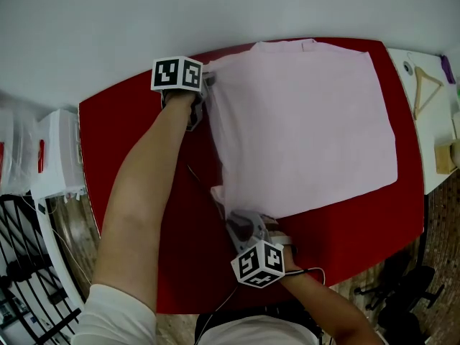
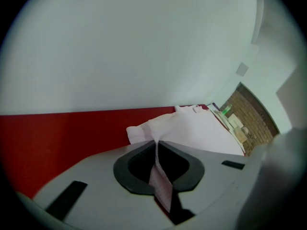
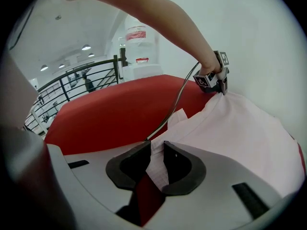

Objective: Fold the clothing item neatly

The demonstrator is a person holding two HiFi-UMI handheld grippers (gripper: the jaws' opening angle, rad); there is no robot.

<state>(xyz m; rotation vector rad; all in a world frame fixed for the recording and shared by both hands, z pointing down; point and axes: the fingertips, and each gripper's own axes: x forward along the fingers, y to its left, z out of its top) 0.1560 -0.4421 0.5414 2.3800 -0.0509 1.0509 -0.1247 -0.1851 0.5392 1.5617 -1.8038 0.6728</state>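
Pink shirt (image 1: pixel 302 121) looks maybe half folded; left gripper (image 2: pixel 157 145) and right gripper (image 3: pixel 154 150) both pinching its frame-left edge, more folds to go.

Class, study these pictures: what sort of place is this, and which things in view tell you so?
Probably a large indoor hall or workshop, not a home: a red table by a bare white wall, a black railing under ceiling lights, and a wooden hanger lying nearby.
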